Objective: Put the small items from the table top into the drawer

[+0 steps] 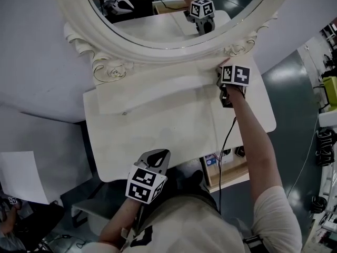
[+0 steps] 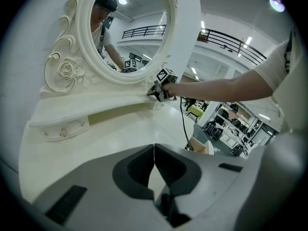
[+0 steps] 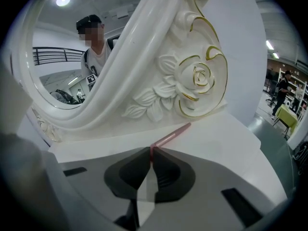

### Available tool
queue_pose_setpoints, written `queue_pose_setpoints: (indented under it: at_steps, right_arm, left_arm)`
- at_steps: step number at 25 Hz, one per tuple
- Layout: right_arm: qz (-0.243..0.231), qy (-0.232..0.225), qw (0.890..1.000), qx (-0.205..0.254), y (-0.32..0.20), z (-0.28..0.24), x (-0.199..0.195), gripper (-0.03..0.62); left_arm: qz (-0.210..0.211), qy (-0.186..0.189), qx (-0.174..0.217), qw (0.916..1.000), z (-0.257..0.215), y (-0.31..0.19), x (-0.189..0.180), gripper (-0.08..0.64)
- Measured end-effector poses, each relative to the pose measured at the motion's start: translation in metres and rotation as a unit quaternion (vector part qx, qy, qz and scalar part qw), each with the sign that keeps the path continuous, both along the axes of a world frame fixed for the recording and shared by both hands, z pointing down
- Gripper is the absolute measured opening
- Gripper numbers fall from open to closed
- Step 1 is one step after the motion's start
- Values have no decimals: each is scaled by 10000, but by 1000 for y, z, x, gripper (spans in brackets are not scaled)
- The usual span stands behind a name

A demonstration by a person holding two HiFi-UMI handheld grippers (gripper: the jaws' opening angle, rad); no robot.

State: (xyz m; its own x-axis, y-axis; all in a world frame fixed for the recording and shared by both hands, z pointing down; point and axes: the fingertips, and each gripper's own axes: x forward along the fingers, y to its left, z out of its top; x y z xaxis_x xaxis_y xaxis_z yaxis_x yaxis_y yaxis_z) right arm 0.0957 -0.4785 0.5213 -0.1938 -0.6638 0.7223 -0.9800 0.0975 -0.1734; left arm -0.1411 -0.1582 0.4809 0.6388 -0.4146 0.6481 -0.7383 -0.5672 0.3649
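Stick (image 3: 174, 133) lies beside mirror base (image 3: 192, 81), clamped in right claw (image 3: 150, 149) (left claw (image 2: 154, 149) together).

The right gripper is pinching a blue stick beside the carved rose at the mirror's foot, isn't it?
Not blue: the stick is pink. The right gripper view shows the right gripper pinching it beside the carved rose at the foot of the mirror.

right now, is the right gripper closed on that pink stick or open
Shut on it: the right gripper's fingers pinch the pink stick's near end; the rest lies on the table.
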Motion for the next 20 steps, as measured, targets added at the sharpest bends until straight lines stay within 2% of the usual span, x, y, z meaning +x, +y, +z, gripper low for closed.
queue_pose_setpoints:
  at_steps: [11, 20]
  right_arm:
    - [-182, -407, 9990, 82, 21, -14, -7, 38]
    - [-469, -488, 9975, 194, 46, -31, -11, 38]
  left_arm:
    - [46, 83, 96, 9999, -6, 8, 7, 55]
    - [55, 70, 220, 9997, -14, 15, 15, 55]
